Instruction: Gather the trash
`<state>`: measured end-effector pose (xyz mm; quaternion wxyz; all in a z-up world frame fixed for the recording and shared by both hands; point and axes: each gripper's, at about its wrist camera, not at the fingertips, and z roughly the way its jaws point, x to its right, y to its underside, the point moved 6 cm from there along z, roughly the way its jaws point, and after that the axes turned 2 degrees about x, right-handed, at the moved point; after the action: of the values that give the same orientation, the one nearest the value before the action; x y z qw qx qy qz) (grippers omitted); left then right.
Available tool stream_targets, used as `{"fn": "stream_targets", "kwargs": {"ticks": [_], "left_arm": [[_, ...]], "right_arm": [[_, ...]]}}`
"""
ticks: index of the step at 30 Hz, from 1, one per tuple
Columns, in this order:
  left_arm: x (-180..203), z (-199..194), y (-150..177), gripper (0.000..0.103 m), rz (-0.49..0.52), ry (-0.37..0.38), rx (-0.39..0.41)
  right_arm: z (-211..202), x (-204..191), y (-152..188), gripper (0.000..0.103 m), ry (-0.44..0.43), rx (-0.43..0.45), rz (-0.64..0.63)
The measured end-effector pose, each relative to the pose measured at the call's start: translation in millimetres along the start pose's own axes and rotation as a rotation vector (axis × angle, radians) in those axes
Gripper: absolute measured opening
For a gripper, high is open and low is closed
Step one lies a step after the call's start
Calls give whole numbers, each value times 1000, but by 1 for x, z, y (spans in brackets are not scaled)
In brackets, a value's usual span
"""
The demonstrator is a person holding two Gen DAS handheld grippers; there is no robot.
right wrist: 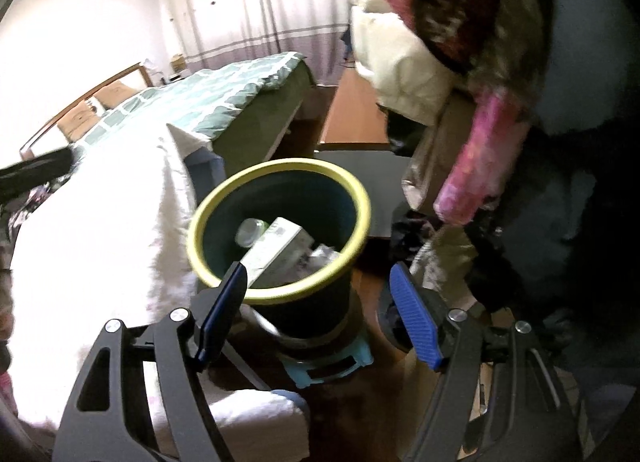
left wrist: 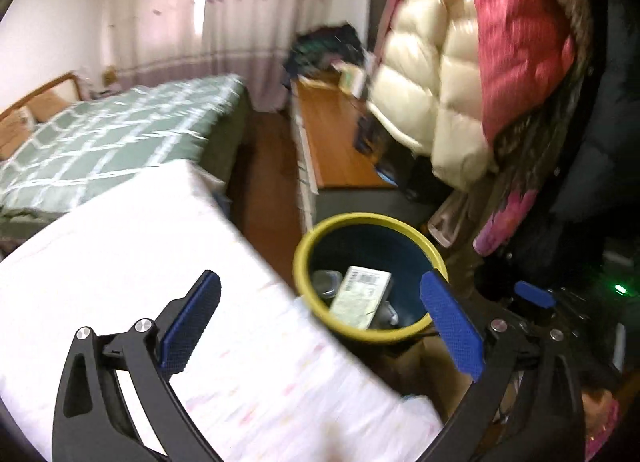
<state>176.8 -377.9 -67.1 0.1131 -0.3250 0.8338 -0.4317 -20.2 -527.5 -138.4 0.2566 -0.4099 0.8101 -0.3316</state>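
Note:
A dark bin with a yellow-green rim (left wrist: 304,246) (right wrist: 200,222) stands on the floor beside a white-covered surface. Inside it lie a pale carton (left wrist: 360,296) (right wrist: 276,250), a clear container (left wrist: 326,282) (right wrist: 250,230) and crumpled bits. My left gripper (left wrist: 320,314) is open and empty, over the white surface's edge, its right finger in front of the bin's rim. My right gripper (right wrist: 320,310) is open and empty, just above and in front of the bin. The right gripper's blue pad (left wrist: 534,294) shows in the left wrist view.
The white-covered surface (left wrist: 140,262) (right wrist: 100,222) lies left of the bin. A bed with a green checked cover (left wrist: 112,134) (right wrist: 224,98) is behind it. Hanging coats (left wrist: 480,62) (right wrist: 460,22) crowd the right. A wooden desk (left wrist: 336,134) stands behind the bin.

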Motion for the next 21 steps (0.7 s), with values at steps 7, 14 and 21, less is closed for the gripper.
{"fn": "stream_targets", "kwargs": {"ticks": [7, 14, 21], "left_arm": [[-63, -120, 49, 98, -86, -241, 139], [-101, -198, 101, 98, -225, -378, 192], [-120, -257, 136, 98, -308, -421, 265]], "right_arm": [[-24, -45, -6, 74, -51, 52, -85], [-54, -90, -2, 76, -120, 98, -181], [-80, -115, 7, 78, -151, 137, -244]]}}
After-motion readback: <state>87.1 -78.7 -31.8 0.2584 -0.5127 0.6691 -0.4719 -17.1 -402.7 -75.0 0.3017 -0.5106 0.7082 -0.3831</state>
